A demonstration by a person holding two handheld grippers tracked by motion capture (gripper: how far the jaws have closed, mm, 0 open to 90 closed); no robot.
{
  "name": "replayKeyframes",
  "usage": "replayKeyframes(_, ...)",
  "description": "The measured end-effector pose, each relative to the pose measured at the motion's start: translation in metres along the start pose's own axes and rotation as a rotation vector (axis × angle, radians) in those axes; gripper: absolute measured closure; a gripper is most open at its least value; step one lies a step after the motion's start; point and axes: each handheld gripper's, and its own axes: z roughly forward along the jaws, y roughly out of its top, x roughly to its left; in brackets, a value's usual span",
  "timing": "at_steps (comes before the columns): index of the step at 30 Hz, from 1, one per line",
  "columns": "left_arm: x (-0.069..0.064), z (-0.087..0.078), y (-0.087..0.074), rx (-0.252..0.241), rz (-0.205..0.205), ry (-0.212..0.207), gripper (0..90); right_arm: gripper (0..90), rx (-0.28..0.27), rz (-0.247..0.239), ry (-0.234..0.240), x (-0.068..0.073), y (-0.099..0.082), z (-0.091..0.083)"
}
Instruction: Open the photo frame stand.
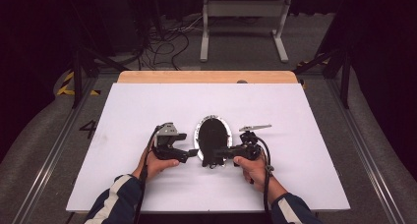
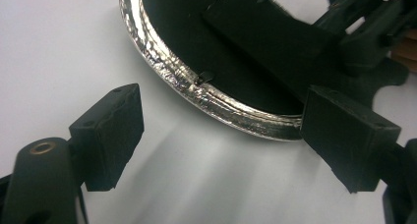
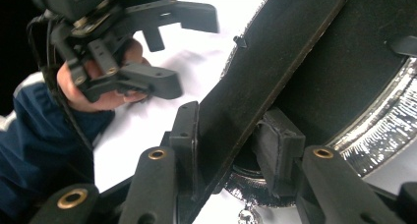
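Two grippers work at one object, an oval picture frame [image 1: 214,138] that lies face down near the middle of the white desk [image 1: 123,135]. The frame has a silver rim [image 2: 196,94] and a black backing board, and a black stand flap [image 3: 265,81] is hinged to that backing.

The right gripper [image 1: 231,151] reaches in from the right at the frame's near end. In the right gripper view its jaws are closed narrow on the stand flap: one pad bears on the flap's outer face, the other on its underside, and the flap stands tilted up off the backing. The silver rim runs below and to the right of the jaws.

The left gripper [image 1: 189,153] sits just beside the frame's left edge, held in the left hand [image 1: 160,165]. In the left gripper view its jaws stand wide apart with nothing but bare desk between the pads. The right-hand pad lies close against the rim's near curve; whether it touches cannot be told. A small black retaining clip [image 2: 204,77] sits on the backing just inside the rim.
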Motion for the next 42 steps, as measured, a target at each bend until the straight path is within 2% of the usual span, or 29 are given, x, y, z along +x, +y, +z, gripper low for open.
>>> replayKeyframes(2, 0.002, 0.003, 0.001, 0.005, -0.008, -0.019, 16.4, 63.9, -0.003, -0.044, -0.008, 0.003, 0.0, 0.0)
replayKeyframes(4, 0.002, 0.006, 0.002, 0.011, -0.016, -0.036, 16.0, 63.9, -0.005, -0.054, -0.008, 0.004, 0.0, 0.0)
replayKeyframes(5, 0.003, 0.008, 0.002, 0.021, -0.001, -0.04, 15.7, 63.9, -0.008, -0.062, -0.005, 0.004, -0.001, 0.0)
replayKeyframes(6, 0.002, 0.01, 0.003, 0.027, -0.025, -0.048, 15.7, 63.9, -0.01, -0.07, -0.004, 0.004, -0.001, 0.0)
replayKeyframes(7, 0.002, 0.012, 0.003, 0.031, -0.023, -0.053, 15.8, 63.9, -0.011, -0.075, -0.004, 0.004, -0.001, 0.0)
replayKeyframes(8, 0.001, 0.012, 0.005, 0.022, -0.038, -0.059, 16.8, 63.9, -0.011, -0.08, -0.003, 0.004, -0.001, -0.001)
replayKeyframes(9, 0.002, 0.013, 0.006, 0.014, -0.037, -0.068, 18.9, 63.9, -0.014, -0.094, -0.001, 0.005, -0.001, -0.001)
replayKeyframes(10, 0.001, 0.014, 0.007, 0.012, -0.061, -0.076, 19.7, 64.0, -0.012, -0.103, -0.002, 0.005, -0.001, -0.001)
replayKeyframes(11, 0.002, 0.014, 0.007, 0.009, -0.058, -0.08, 19.2, 64.1, -0.01, -0.117, -0.005, 0.006, -0.001, -0.001)
replayKeyframes(13, 0.003, 0.014, 0.007, -0.002, -0.092, -0.099, 19.2, 64.2, -0.013, -0.129, -0.006, 0.007, -0.002, -0.001)
replayKeyframes(15, 0.005, 0.014, 0.007, -0.007, -0.102, -0.107, 18.2, 64.3, -0.012, -0.153, -0.009, 0.009, -0.002, -0.002)
replayKeyframes(17, 0.005, 0.013, 0.006, -0.012, -0.115, -0.147, 18.6, 64.4, -0.011, -0.162, -0.003, 0.009, -0.002, -0.002)
replayKeyframes(18, 0.005, 0.013, 0.006, -0.012, -0.115, -0.147, 19.6, 64.4, -0.011, -0.162, -0.003, 0.009, -0.002, -0.002)
replayKeyframes(20, 0.002, 0.013, 0.007, -0.003, -0.099, -0.15, 20.2, 64.4, -0.005, -0.157, 0.003, 0.007, -0.001, -0.002)
replayKeyframes(21, 0.002, 0.011, 0.008, -0.02, -0.084, -0.148, 21.9, 64.4, -0.002, -0.156, -0.001, 0.007, -0.002, -0.002)
replayKeyframes(24, 0.001, 0.007, 0.01, -0.046, -0.091, -0.162, 26.3, 64.4, 0.008, -0.165, -0.008, 0.007, -0.003, -0.004)
replayKeyframes(29, -0.001, 0.002, 0.012, -0.078, -0.063, -0.16, 31.9, 64.6, 0.026, -0.206, -0.029, 0.012, -0.002, -0.005)
replayKeyframes(31, -0.001, 0.0, 0.012, -0.091, -0.06, -0.168, 37.7, 66.0, 0.034, -0.225, -0.04, 0.015, -0.003, -0.006)
replayKeyframes(32, -0.002, -0.002, 0.012, -0.095, -0.04, -0.16, 42.6, 66.8, 0.037, -0.228, -0.043, 0.015, -0.003, -0.007)
replayKeyframes(34, -0.001, -0.002, 0.012, -0.093, -0.032, -0.156, 57.6, 68.8, 0.04, -0.235, -0.044, 0.016, -0.003, -0.007)
replayKeyframes(35, -0.002, -0.002, 0.011, -0.096, -0.042, -0.157, 60.1, 68.9, 0.039, -0.238, -0.047, 0.017, -0.003, -0.007)
replayKeyframes(40, -0.003, -0.004, 0.012, -0.092, -0.017, -0.147, 60.5, 68.9, 0.039, -0.243, -0.056, 0.018, -0.003, -0.007)
replayKeyframes(42, -0.004, -0.005, 0.013, -0.097, 0.009, -0.139, 60.8, 69.1, 0.038, -0.25, -0.065, 0.02, -0.003, -0.007)
